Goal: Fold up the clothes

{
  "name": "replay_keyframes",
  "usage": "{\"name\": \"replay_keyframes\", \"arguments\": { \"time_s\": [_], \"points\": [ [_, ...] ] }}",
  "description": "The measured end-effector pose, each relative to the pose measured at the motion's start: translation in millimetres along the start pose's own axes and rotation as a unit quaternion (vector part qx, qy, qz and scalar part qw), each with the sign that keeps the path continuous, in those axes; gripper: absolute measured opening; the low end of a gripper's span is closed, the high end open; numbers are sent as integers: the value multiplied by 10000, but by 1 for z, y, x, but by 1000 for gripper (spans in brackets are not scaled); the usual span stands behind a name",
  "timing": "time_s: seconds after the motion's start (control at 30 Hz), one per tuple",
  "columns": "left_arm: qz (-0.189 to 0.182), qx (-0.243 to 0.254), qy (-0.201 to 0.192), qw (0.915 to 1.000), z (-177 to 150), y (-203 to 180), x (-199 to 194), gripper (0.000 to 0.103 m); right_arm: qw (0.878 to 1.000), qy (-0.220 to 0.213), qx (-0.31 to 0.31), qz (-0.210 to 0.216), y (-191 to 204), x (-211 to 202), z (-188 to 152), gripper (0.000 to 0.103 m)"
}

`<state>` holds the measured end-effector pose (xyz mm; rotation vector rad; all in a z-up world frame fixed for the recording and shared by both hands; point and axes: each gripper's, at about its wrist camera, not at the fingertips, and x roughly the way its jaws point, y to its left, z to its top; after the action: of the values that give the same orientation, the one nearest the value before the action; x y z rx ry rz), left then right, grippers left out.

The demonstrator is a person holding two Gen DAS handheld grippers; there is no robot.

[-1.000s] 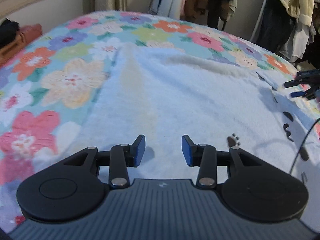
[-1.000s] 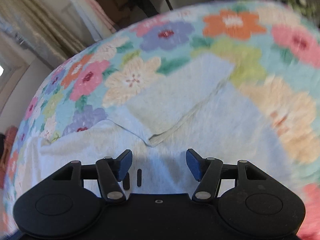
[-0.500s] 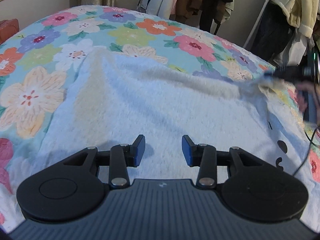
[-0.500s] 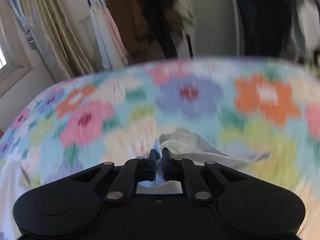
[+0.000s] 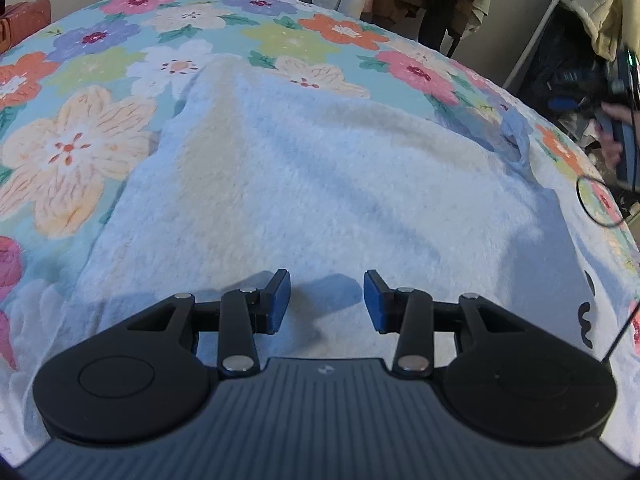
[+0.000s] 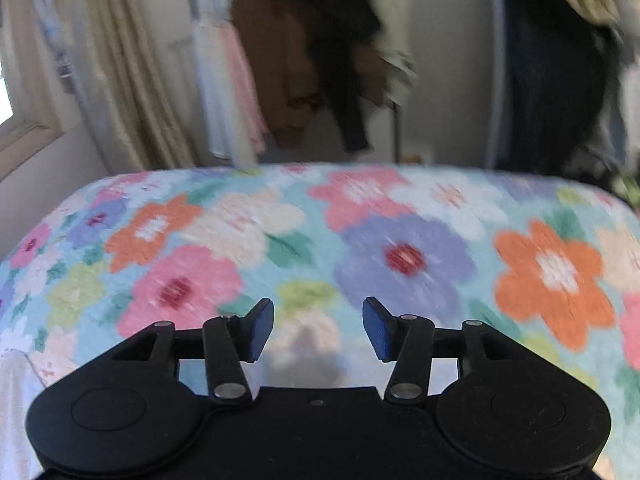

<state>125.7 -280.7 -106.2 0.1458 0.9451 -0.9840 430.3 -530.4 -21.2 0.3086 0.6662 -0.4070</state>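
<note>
A pale blue fleecy garment [image 5: 304, 184] lies spread on the flowered bed [image 5: 80, 148], directly under the left tongs [image 5: 326, 300], which gape empty. The right tongs [image 6: 318, 330] have just been opening, nothing between them. Soft, light, floppy; best pinched at an edge or sleeve.

**A bedroom in a home**

A bed fills the middle of both views, covered by a flower-patterned bedspread [image 5: 100, 152] in pink, orange, purple and cream on pale blue. A pale blue fleecy garment [image 5: 320, 200] lies spread on it. Behind the bed, clothes hang from a rail [image 6: 312, 60]: a brown jacket, a black top, pink and white pieces. Cream curtains [image 6: 112, 72] hang beside a window frame at the left. Plain light walls close the room.
</note>
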Motion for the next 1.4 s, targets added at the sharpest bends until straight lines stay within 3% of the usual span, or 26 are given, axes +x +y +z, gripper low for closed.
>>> {"name": "replay_keyframes", "arguments": {
  "time_s": [0.23,0.37,0.47,0.57,0.7,0.83,0.97,1.1,1.23,1.4],
  "points": [
    [132,129,149,9997,-19,-2,-10,41,9936,474,639,-801,-80,-55,-47,55],
    [329,604,442,9967,-31,-6,-21,45,9839,1196,646,-1164,-109,-96,-84,56],
    [546,710,443,9950,-37,-3,-40,49,9841,1266,252,-1221,-113,-140,-117,56],
    [905,756,396,9922,-45,1,-65,51,9821,1437,637,-1041,-125,-183,-148,57],
    [460,467,280,9975,-51,3,-109,51,9770,1701,1074,-714,-130,-225,-191,59],
    [207,715,-32,9972,-56,-26,-141,51,9755,1703,1223,-660,-128,-266,-237,59],
    [-573,676,-805,9928,-66,-56,-140,51,9754,1344,1744,-118,-136,-298,-277,59],
    [-865,752,-345,9928,-79,-85,-104,51,9717,1142,2058,190,-137,-310,-309,59],
    [-1092,980,2,9892,-95,-111,-93,51,9835,927,1525,283,-122,-314,-323,59],
    [-1012,671,449,9916,-127,-114,-92,52,9964,576,551,-286,-86,-302,-334,59]
  ]
}}
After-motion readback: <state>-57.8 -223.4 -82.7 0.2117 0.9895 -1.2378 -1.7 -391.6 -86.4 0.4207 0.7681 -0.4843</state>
